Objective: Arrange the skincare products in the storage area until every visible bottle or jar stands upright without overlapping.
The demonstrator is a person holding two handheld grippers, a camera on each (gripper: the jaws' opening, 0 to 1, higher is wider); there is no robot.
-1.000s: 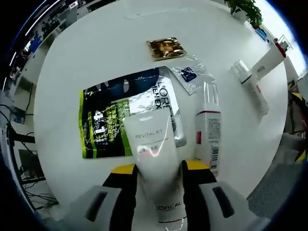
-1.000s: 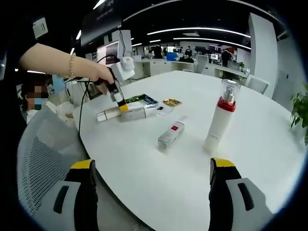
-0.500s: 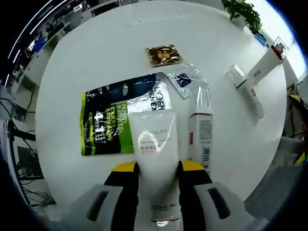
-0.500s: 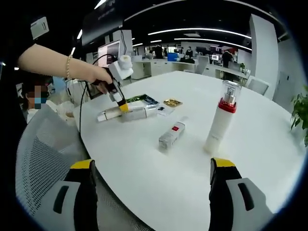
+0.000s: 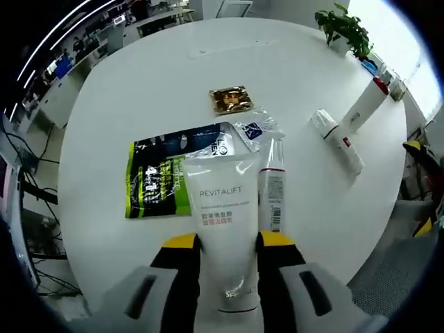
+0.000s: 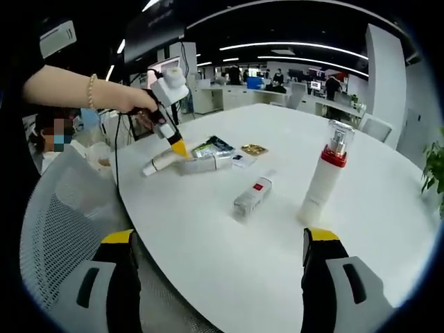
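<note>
Currently, in the left gripper view, the left gripper has its yellow-tipped fingers closed against both sides of a white tube printed REVITALIFT, gripping it near the cap end; the wide crimped end points away toward the far side of the round white bench. Just right of the tube, touching or nearly touching it, a slim white bottle with a red band lies on its side. Under and behind the tube's far end lies a flat dark and green sachet, and beyond that a small clear packet and a gold foil packet. Further right, well apart, a white pump bottle lies flat, and a tall white bottle with a red collar stands upright near the bench edge, close to a potted plant. In the right gripper view, the right gripper hangs over the near bench edge with its fingers spread wide and gripping nothing. From there, the tall bottle stands upright on the right, the pump bottle lies near the middle, and on the far left a person's hand holds the left gripper over the tube. A mesh chair stands at the near left.
</note>
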